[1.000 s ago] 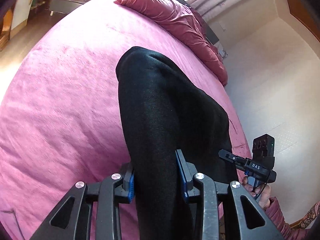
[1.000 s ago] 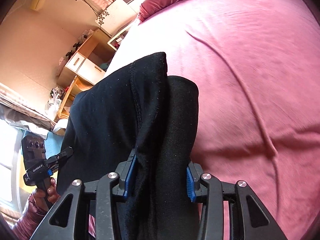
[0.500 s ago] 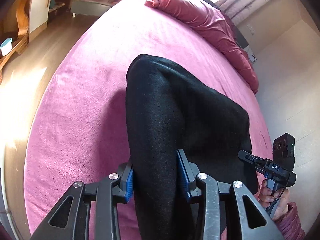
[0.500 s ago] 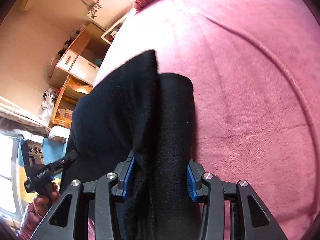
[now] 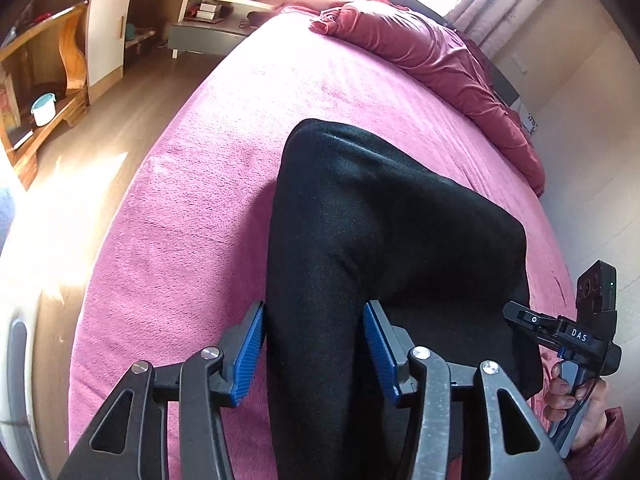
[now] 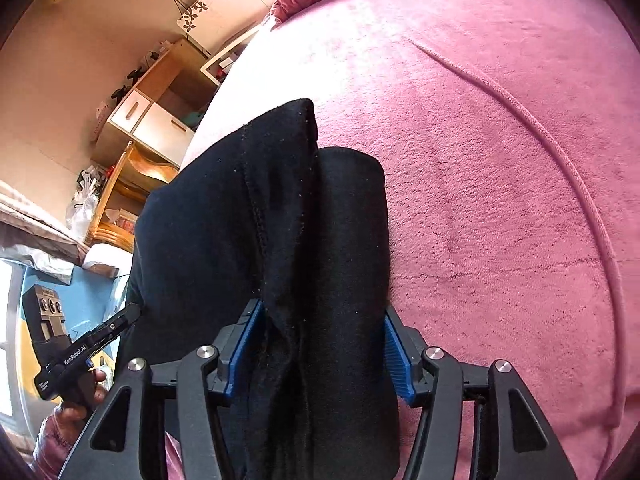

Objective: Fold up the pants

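The black pants (image 5: 360, 220) lie folded in a thick bundle on the pink bed (image 5: 180, 240). My left gripper (image 5: 314, 320) straddles one end of the bundle. Its jaws are opening, and the cloth lies slack between the blue pads (image 5: 250, 352). My right gripper (image 6: 320, 312) straddles the other end, where a seamed edge (image 6: 280, 200) overlaps a smoother fold. Its jaws are opening too, and the cloth still fills the gap between them. Each view shows the other gripper at the far side of the pants (image 6: 200, 240), held in a hand (image 5: 568, 392).
A crumpled dark pink duvet (image 5: 440, 52) lies along the far side of the bed. Wooden shelves (image 5: 48, 80) and a low grey bedside unit (image 5: 208, 28) stand on the wooden floor beyond the bed's left edge. A wall runs along the right.
Both grippers have come down and forward with the pants, which now rest flat on the bed. Both pairs of jaws stand wider apart than a second ago.
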